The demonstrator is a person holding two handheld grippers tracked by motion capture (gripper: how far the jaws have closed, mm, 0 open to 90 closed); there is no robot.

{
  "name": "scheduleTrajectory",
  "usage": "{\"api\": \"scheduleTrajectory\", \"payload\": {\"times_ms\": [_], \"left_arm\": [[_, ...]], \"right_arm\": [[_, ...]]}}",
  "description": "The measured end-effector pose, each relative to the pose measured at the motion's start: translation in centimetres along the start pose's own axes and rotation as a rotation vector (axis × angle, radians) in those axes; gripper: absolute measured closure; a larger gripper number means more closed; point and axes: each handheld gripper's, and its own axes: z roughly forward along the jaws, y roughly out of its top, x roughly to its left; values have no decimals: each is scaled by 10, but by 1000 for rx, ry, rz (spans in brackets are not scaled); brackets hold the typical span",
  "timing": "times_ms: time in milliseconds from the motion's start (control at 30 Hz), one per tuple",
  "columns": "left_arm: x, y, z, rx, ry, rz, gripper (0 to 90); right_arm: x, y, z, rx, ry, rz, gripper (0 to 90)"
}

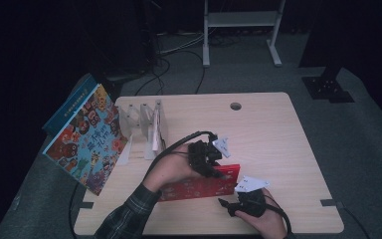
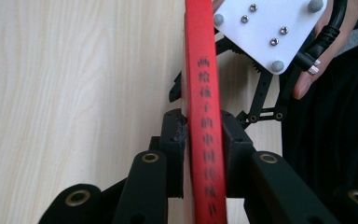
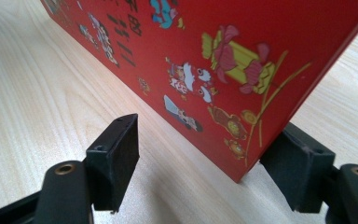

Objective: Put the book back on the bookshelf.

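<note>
A red picture book (image 1: pixel 199 186) stands on its long edge near the front of the wooden table (image 1: pixel 268 134). My left gripper (image 1: pixel 214 169) grips it from above. In the left gripper view the black pads (image 2: pixel 175 133) press on both sides of the red spine (image 2: pixel 205 93), and the right gripper's white plate (image 2: pixel 270 28) shows beyond it. My right gripper (image 1: pixel 226 204) sits low at the book's right end. In the right gripper view the book's lower corner (image 3: pixel 242 172) lies between the jaws of that gripper (image 3: pixel 205 149). Its left pad (image 3: pixel 116 144) stands well clear of the cover.
A clear slotted book stand (image 1: pixel 144 124) holding a thin white book sits at the back left of the table. A large colourful picture book (image 1: pixel 87 142) leans off the left edge, a blue book (image 1: pixel 69 102) behind it. A cable hole (image 1: pixel 236 106) marks the far side.
</note>
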Motion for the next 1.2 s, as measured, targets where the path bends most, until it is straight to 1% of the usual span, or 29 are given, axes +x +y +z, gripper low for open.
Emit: {"api": "scheduleTrajectory", "payload": {"times_ms": [67, 233, 300, 533, 833, 967, 1067, 1133, 1200], "left_arm": [[-1, 2, 3, 4, -8, 2, 751], [-2, 5, 7, 24, 3, 3, 758], [-1, 6, 9, 32, -1, 6, 763], [-1, 7, 9, 42, 3, -2, 776], [2, 7, 9, 44, 4, -37, 794], [2, 7, 8, 46, 0, -43, 796], [1, 8, 7, 46, -11, -34, 797], [1, 8, 5, 41, -9, -34, 797], [1, 7, 0, 25, -1, -42, 797]], "right_arm": [[0, 0, -1, 4, 1, 3, 288], [0, -1, 0, 6, 5, 8, 290], [0, -1, 0, 7, 6, 10, 291], [-1, -2, 0, 9, 6, 7, 292], [-4, -3, -1, 17, -3, 4, 291], [-6, -5, -3, 12, -4, 3, 286], [-9, -7, -5, 13, -9, 10, 276], [-11, -8, -7, 13, -10, 16, 269], [-14, -10, -9, 12, -14, 22, 259]]}}
